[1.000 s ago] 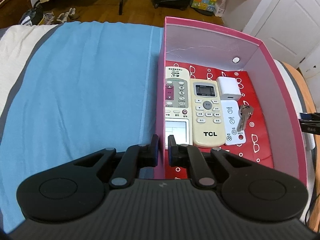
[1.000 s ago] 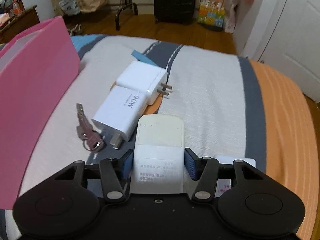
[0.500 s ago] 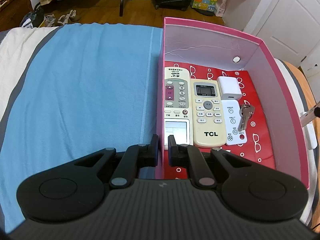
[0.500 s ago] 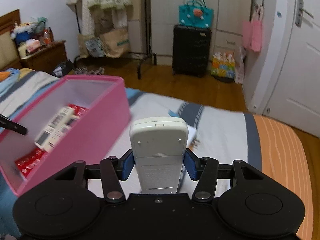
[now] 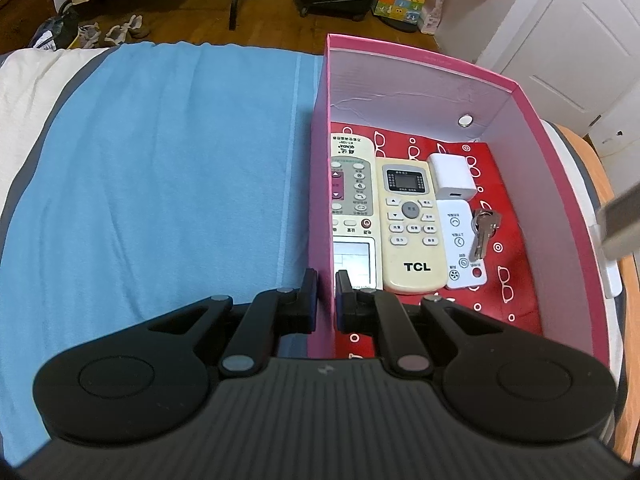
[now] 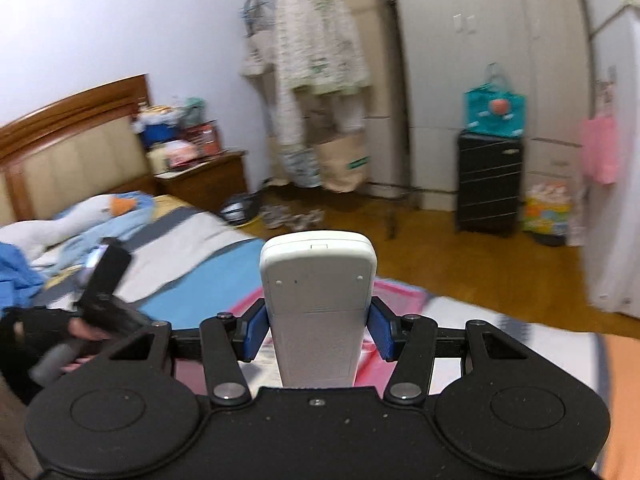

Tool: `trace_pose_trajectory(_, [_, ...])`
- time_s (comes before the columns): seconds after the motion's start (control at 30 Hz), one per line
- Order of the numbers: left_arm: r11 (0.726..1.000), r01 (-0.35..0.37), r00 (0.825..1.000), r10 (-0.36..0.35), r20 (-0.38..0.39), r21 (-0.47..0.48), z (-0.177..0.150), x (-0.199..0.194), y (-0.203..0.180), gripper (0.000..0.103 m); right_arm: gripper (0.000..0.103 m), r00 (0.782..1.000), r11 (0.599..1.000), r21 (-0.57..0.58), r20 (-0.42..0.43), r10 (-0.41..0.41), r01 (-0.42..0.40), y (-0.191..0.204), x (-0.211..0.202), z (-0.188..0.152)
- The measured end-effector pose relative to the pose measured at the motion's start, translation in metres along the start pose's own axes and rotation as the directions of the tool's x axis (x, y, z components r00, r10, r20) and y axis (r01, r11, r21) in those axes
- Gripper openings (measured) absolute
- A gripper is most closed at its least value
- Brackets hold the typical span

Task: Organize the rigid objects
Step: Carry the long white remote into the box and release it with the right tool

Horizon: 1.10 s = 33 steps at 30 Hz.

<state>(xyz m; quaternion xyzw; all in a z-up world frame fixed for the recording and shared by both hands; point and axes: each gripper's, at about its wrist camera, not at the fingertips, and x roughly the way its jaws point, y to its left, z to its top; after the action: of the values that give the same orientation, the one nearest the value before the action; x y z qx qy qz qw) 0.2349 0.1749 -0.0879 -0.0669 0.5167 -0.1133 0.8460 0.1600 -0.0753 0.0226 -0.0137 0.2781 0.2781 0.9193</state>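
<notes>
Pink box already holds two remotes, a charger and keys; the left gripper pinches its left wall. The right gripper clamps a white remote above it, unplaced.

A home bedroom: a bed under blue bedding, its padded wooden headboard at far left, a nightstand, a tall wardrobe, clothes hanging on a rack, and wood flooring.
</notes>
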Motion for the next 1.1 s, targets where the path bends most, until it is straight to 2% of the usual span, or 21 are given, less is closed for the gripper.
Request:
trace_pose_trajectory(0.07, [1.0,0.001,1.0,-0.001,-0.002,0.016,0.0,0.0,-0.001,0.008,0.058,0.998,0.999,-0.025,-0.054,0.025,-0.027,0.009,0.017,-0.003])
trace_pose_trajectory(0.13, [0.998,-0.003,1.0,0.004,-0.008,0.057,-0.001,0.001,-0.003,0.008,0.058,0.993,0.996,-0.089,-0.121,0.005,-0.016,0.021,0.034,-0.005])
trace_pose_trajectory(0.23, [0.999,0.009,1.0,-0.008,-0.017,0.05,-0.001,0.001,-0.001,0.008,0.058,0.971,0.961,-0.277,-0.232,-0.061,-0.006,0.043,0.057,-0.009])
trace_pose_trajectory(0.27, [0.999,0.014,1.0,-0.013,-0.017,0.047,-0.001,0.001,0.0,0.008,0.058,0.959,0.94,-0.341,-0.268,-0.092,-0.005,0.05,0.065,-0.01])
trace_pose_trajectory(0.37, [0.999,0.026,1.0,-0.025,-0.018,0.045,-0.002,0.001,0.002,0.008,0.058,0.902,0.872,-0.487,-0.398,-0.168,-0.052,0.065,0.091,-0.016])
trace_pose_trajectory(0.4, [0.999,0.032,0.999,-0.031,-0.019,0.044,-0.002,0.001,0.002,0.009,0.058,0.884,0.852,-0.517,-0.432,-0.178,-0.081,0.069,0.101,-0.018])
trace_pose_trajectory(0.5, [0.998,0.035,0.999,-0.034,-0.018,0.048,-0.001,0.001,0.001,0.009,0.058,0.858,0.787,-0.59,-0.486,-0.166,-0.181,0.086,0.117,-0.013])
trace_pose_trajectory(0.53, [0.998,0.037,0.999,-0.036,-0.018,0.047,-0.001,0.001,0.001,0.009,0.058,0.846,0.777,-0.591,-0.51,-0.153,-0.216,0.09,0.123,-0.011])
trace_pose_trajectory(0.63, [0.998,0.047,0.999,-0.046,-0.018,0.043,-0.001,0.001,0.004,0.01,0.058,0.815,0.774,-0.555,-0.572,-0.09,-0.304,0.095,0.14,-0.01])
trace_pose_trajectory(0.8, [0.997,0.068,0.998,-0.067,-0.019,0.038,-0.002,0.002,0.008,0.011,0.058,0.791,0.805,-0.474,-0.612,-0.01,-0.357,0.096,0.158,-0.022])
trace_pose_trajectory(0.87, [0.997,0.074,0.997,-0.074,-0.018,0.038,-0.001,0.002,0.01,0.011,0.058,0.793,0.82,-0.436,-0.608,0.036,-0.371,0.098,0.157,-0.026])
trace_pose_trajectory(0.93, [0.996,0.079,0.997,-0.078,-0.018,0.035,-0.001,0.003,0.012,0.011,0.058,0.809,0.834,-0.411,-0.584,0.069,-0.369,0.097,0.157,-0.024])
trace_pose_trajectory(1.03, [0.996,0.086,0.996,-0.086,-0.018,0.028,-0.001,0.002,0.015,0.011,0.058,0.794,0.855,-0.337,-0.594,0.133,-0.395,0.092,0.161,-0.023])
trace_pose_trajectory(1.1, [0.996,0.087,0.996,-0.086,-0.017,0.03,-0.001,0.002,0.014,0.011,0.06,0.801,0.885,-0.272,-0.575,0.167,-0.379,0.084,0.159,-0.02])
